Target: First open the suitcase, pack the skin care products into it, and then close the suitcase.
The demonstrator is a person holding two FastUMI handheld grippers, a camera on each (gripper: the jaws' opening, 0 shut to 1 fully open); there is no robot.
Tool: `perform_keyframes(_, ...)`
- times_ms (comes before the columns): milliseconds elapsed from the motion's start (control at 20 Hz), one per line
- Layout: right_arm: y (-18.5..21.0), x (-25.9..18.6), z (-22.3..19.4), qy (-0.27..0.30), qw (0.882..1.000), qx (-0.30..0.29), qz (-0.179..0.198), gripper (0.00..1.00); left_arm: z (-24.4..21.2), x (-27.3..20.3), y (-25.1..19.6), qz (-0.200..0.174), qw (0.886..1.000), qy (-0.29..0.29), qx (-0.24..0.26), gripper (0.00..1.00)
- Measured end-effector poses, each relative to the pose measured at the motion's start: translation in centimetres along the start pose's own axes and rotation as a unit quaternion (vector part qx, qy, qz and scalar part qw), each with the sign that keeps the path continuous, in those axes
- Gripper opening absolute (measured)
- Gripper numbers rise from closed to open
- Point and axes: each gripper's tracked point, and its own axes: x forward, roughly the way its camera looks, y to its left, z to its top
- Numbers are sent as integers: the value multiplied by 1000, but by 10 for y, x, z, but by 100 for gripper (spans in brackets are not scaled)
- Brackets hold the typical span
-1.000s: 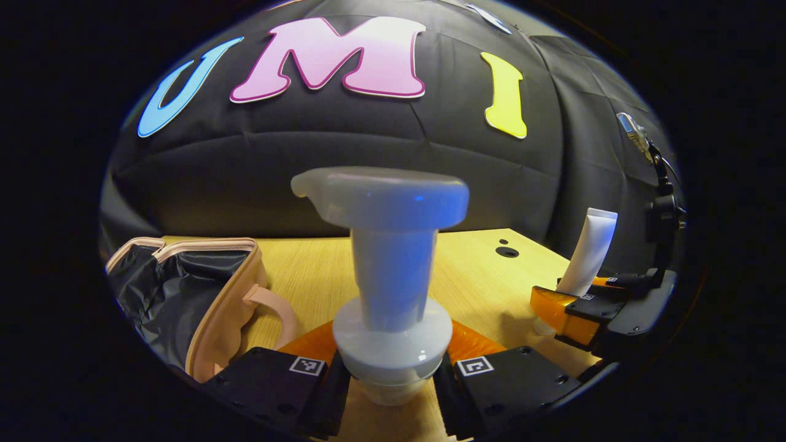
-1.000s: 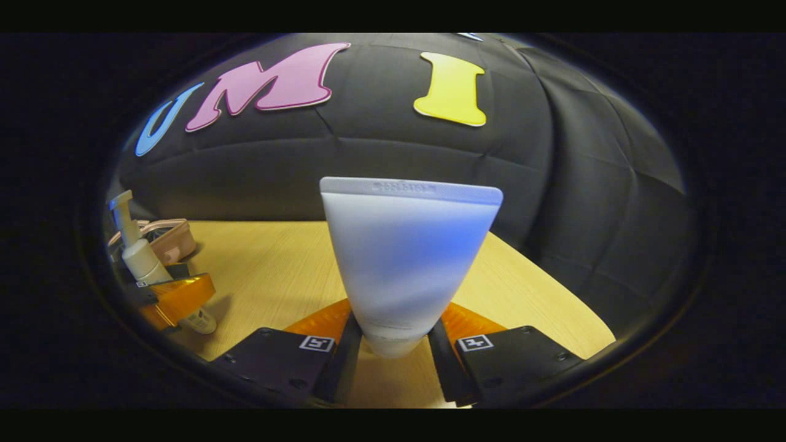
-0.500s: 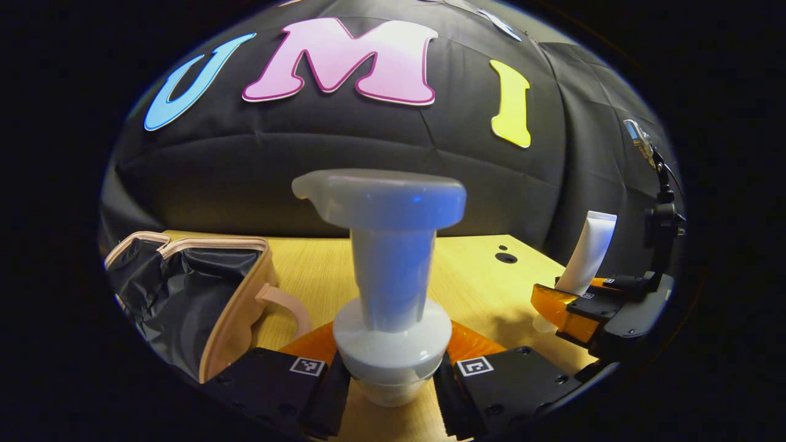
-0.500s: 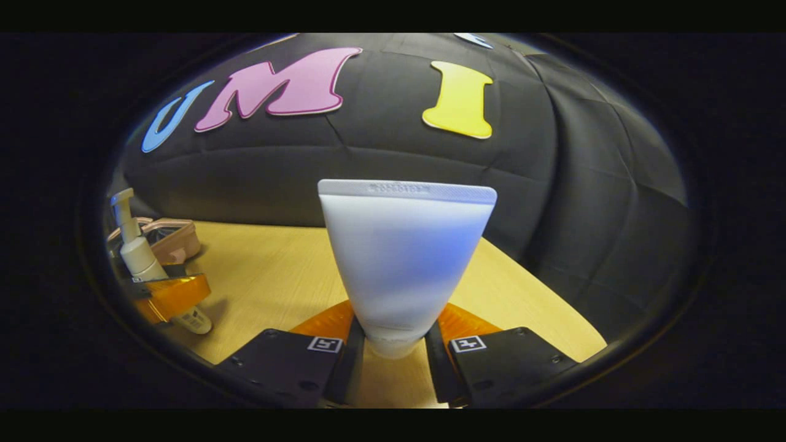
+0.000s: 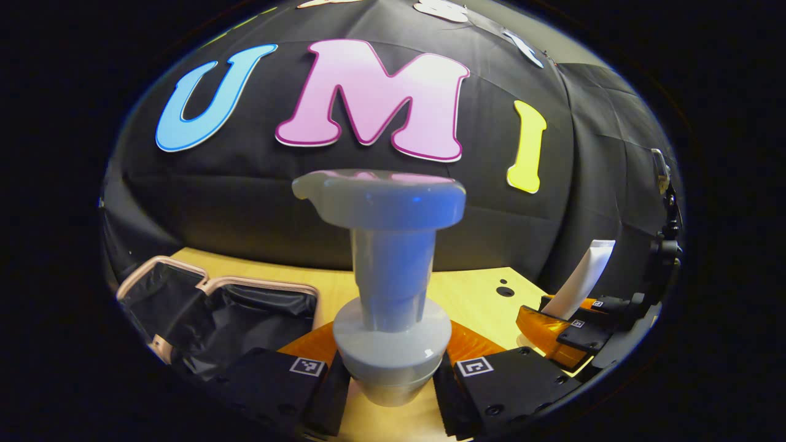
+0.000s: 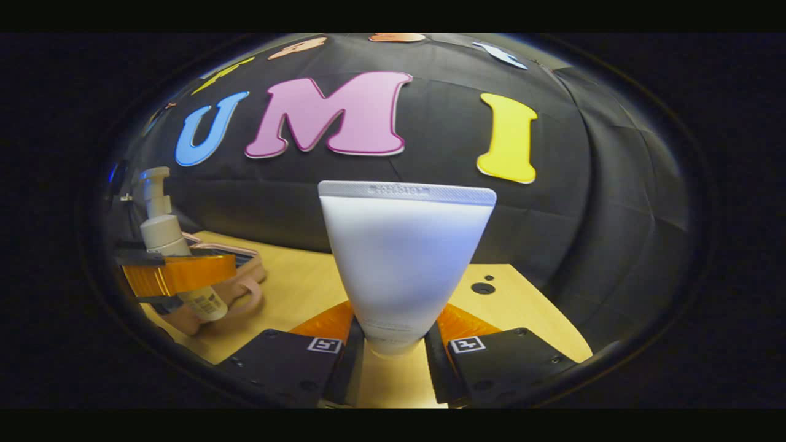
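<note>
The suitcase (image 5: 221, 313) is lying open, while the left tool (image 5: 391, 383) is clamping the pump bottle (image 5: 387, 276) beside it and the right tool (image 6: 393, 353) is gripping the tube (image 6: 402, 264), both awaiting packing.

I see a light wooden table (image 5: 473, 294) across the lower part of the left gripper view, from about 8 o'clock round to 4 o'clock. Two small dark round holes (image 5: 505, 290) sit in its surface toward 4 o'clock, the smaller just beyond the larger. In the right gripper view the same table (image 6: 295, 294) spreads from 8 o'clock to 4 o'clock, with the holes (image 6: 482, 287) at about 4 o'clock. A black quilted cloth wall (image 6: 583, 202) rises behind the table's far edge.
</note>
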Motion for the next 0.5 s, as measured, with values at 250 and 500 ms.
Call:
perform_keyframes(250, 81, -11, 19, -6, 998, 19, 51, 49, 12, -25, 93, 61, 997, 23, 40, 63)
perform_keyframes(500, 149, -29, 22, 1, 995, 22, 94, 48, -25, -23, 164, 57, 993, 99, 19, 63)
